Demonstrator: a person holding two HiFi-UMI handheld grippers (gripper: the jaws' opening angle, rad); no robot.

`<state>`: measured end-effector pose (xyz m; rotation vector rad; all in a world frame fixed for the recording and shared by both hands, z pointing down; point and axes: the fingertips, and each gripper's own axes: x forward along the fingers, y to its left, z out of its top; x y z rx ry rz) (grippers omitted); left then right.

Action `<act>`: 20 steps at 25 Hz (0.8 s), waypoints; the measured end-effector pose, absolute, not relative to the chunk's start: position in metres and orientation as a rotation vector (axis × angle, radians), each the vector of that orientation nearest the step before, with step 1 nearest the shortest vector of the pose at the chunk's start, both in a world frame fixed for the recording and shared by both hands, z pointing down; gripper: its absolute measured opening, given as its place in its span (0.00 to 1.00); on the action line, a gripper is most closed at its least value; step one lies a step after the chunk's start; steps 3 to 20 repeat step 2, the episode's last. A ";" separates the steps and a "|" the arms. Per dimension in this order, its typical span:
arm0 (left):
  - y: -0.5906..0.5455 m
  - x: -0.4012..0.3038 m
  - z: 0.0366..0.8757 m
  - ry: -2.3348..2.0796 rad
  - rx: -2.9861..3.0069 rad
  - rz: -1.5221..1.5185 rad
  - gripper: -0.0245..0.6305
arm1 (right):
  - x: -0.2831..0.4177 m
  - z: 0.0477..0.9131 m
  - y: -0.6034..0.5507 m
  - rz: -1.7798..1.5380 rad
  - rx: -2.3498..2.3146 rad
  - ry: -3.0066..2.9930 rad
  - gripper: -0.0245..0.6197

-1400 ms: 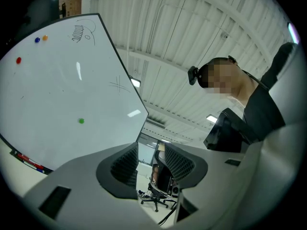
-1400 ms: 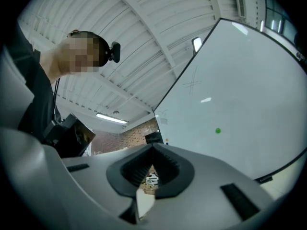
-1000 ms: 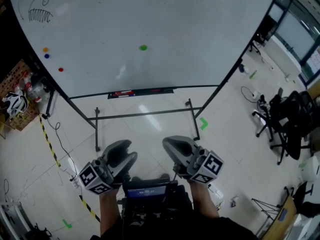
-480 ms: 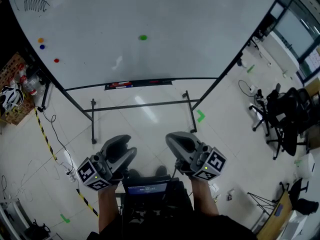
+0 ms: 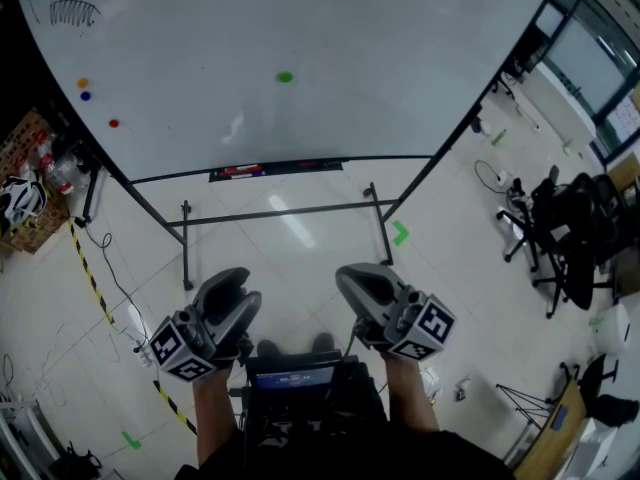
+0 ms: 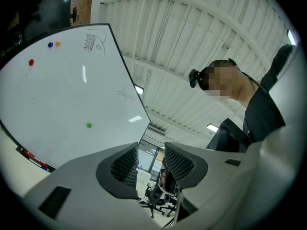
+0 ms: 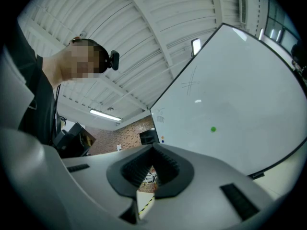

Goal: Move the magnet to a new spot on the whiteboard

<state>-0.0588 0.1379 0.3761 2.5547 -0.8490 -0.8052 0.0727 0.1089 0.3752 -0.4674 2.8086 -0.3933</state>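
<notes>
Fingers (image 6: pixel 125 166) of left gripper (image 6: pixel 151 148) apart, right gripper's (image 7: pixel 153 147) together, helmet (image 5: pixel 19 199) in box (image 5: pixel 42 235)

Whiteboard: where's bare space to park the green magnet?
Wide bare patch on the whiteboard right of the green magnet, out to its right edge; also bare between magnet and marker tray. Crowded at left: doodle, orange magnet, blue magnet, red magnet.

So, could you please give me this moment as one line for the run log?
stage: magnet not yet reached | left gripper: open, empty | right gripper: shut, empty | green magnet: on whiteboard, untouched
</notes>
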 end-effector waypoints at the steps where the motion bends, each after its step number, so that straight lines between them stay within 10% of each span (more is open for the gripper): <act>1: 0.139 -0.059 0.376 -0.848 2.555 -0.805 0.30 | 0.072 0.375 0.110 -0.392 -0.467 2.809 0.07; 20: 0.139 -0.059 0.376 -0.847 2.555 -0.805 0.30 | 0.072 0.374 0.110 -0.390 -0.466 2.809 0.07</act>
